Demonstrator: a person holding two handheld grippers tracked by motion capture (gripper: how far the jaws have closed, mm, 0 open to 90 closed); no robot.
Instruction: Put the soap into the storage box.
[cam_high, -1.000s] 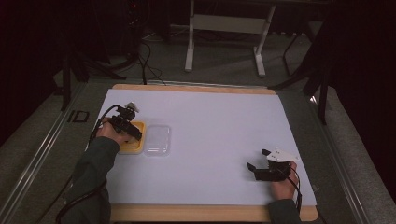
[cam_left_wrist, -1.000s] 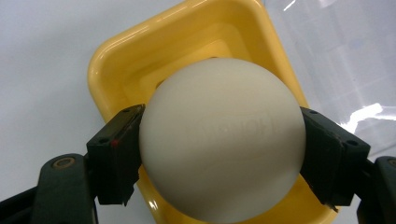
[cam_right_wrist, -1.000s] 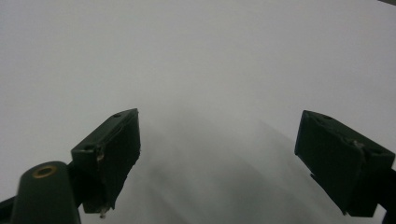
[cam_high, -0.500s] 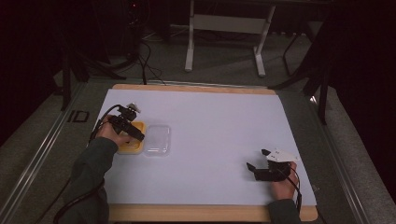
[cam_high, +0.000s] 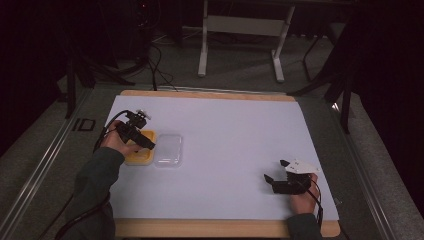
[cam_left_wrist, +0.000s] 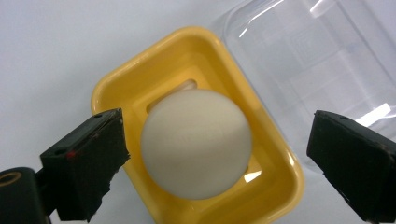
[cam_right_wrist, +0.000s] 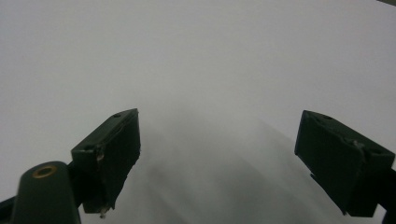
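A yellow tray (cam_left_wrist: 116, 84) (cam_high: 131, 158) lies on the white table sheet at the left, and a white egg-shaped ball (cam_left_wrist: 196, 143) rests in it. My left gripper (cam_left_wrist: 219, 154) (cam_high: 143, 141) hovers over the tray, open, its jaws wide on either side of the ball without touching it. Beside the tray lies a clear plastic lid (cam_left_wrist: 317, 60) (cam_high: 168, 150). Near the front right of the table my right gripper (cam_high: 275, 172) (cam_right_wrist: 233, 158) is held low, open, with bare white sheet between its jaws.
The white sheet (cam_high: 230, 135) covers a wooden table top (cam_high: 200, 93). A metal rail (cam_high: 55, 150) runs along the left side. Behind the table stand a white frame (cam_high: 240, 30) and cables on a dark floor.
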